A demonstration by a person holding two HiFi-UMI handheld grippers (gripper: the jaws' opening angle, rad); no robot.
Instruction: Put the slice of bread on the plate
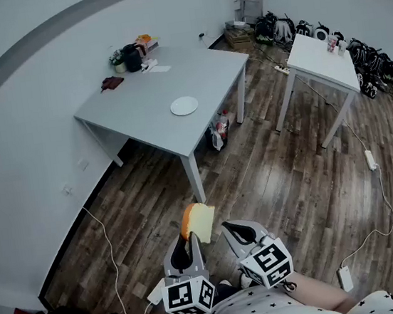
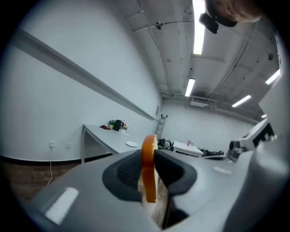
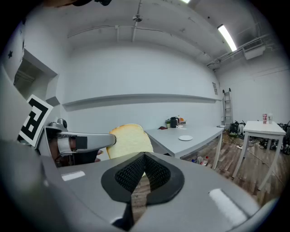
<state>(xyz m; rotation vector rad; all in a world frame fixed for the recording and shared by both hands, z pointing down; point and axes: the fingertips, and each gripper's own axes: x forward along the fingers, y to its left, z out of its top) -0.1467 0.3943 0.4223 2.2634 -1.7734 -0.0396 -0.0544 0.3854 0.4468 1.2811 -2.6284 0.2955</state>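
Note:
The slice of bread [image 1: 199, 222], pale with an orange-brown crust, stands upright in my left gripper [image 1: 191, 244], which is shut on its lower edge. In the left gripper view the bread [image 2: 149, 170] shows edge-on between the two dark pads [image 2: 129, 170] of the left gripper [image 2: 148, 159]. My right gripper [image 1: 230, 229] hangs just right of it, shut and holding nothing. From the right gripper [image 3: 144, 157] I see the bread [image 3: 129, 140] broadside. The white plate [image 1: 184, 105] lies far ahead on the grey table [image 1: 139, 103], near its front corner; it is small in both gripper views [image 2: 132, 144] [image 3: 185, 137].
A dark kettle [image 1: 132, 57] and small items crowd the table's far end. A bag [image 1: 219, 129] sits on the floor under the table. A white table [image 1: 324, 60] stands to the right, with bags [image 1: 378, 64] along the wall. Cables cross the wooden floor [image 1: 277, 171].

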